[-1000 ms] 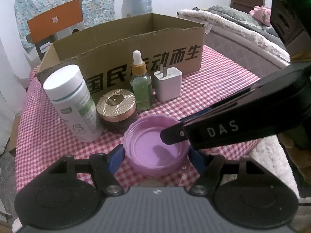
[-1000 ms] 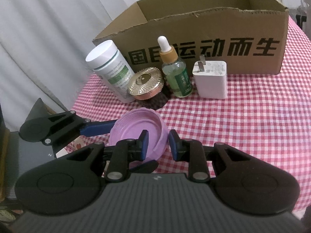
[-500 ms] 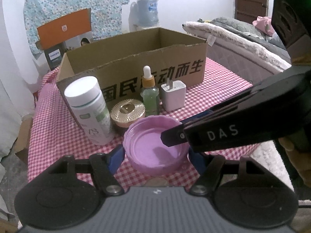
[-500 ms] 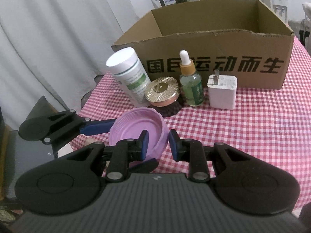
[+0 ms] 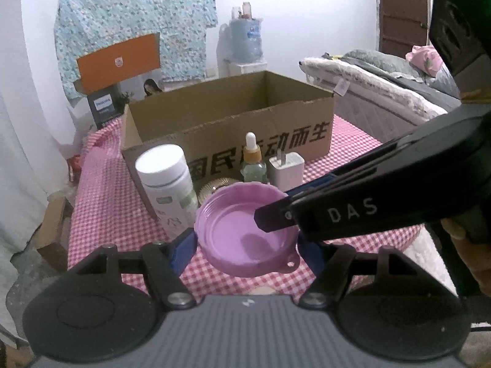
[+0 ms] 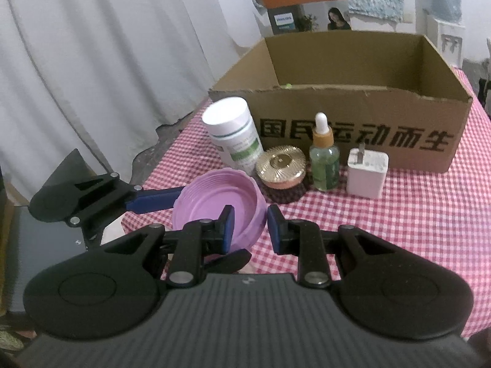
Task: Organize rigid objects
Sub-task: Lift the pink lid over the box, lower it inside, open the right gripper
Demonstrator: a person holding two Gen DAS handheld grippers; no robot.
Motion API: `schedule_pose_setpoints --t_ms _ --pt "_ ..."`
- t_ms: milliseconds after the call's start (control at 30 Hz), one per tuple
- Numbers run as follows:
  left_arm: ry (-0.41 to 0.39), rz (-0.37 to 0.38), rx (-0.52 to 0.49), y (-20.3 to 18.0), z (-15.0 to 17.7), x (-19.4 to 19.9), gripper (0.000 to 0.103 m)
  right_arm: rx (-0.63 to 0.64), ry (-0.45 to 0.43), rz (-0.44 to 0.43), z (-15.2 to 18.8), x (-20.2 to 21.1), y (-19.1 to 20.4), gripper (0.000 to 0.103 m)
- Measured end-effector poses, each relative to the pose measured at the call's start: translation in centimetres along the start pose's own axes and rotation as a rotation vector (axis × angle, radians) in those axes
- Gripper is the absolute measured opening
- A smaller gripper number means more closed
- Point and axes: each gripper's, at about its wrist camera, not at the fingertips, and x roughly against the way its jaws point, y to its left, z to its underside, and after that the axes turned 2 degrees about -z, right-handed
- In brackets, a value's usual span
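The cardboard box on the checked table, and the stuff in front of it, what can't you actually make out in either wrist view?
- Brown cardboard box: its floor is hidden by the front wall in both views.
- Gold ribbed jar lid: left wrist view, mostly behind the purple plastic lid.
- White bottle with green label: label print too small in both views.
- Purple lid's near rim: right wrist view, covered by the right tool.

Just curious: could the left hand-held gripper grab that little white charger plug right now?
Probably not: the left hand-held gripper is clamped across the purple lid, so it is occupied. The white charger plug stands unobstructed beyond it.
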Motion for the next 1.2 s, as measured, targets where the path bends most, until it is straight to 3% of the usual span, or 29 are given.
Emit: schedule_pose_setpoints --t_ms 433,800,933,1200 --pt "-0.137 -0.058 -0.043 2.2 -4.3 2.2 0.073 0.078 -0.145 0.005 -4.2 2.5 2.7 0.024" --pt "-0.155 -0.088 -0.097 3.3 -11.5 -0.2 0.073 0.116 -0.193 -0.037 -11.5 3.7 0.6 0.024" --pt "-0.111 -0.066 -0.131 3.9 -15.3 -3.1 0.073 0.093 -0.155 -0.042 -15.2 2.8 -1.8 0.024" --pt "0.124 0.025 -0.14 5.5 -20.7 -14.6 0.073 -0.039 0.078 -0.035 -22.1 -4.9 -9.4 0.027"
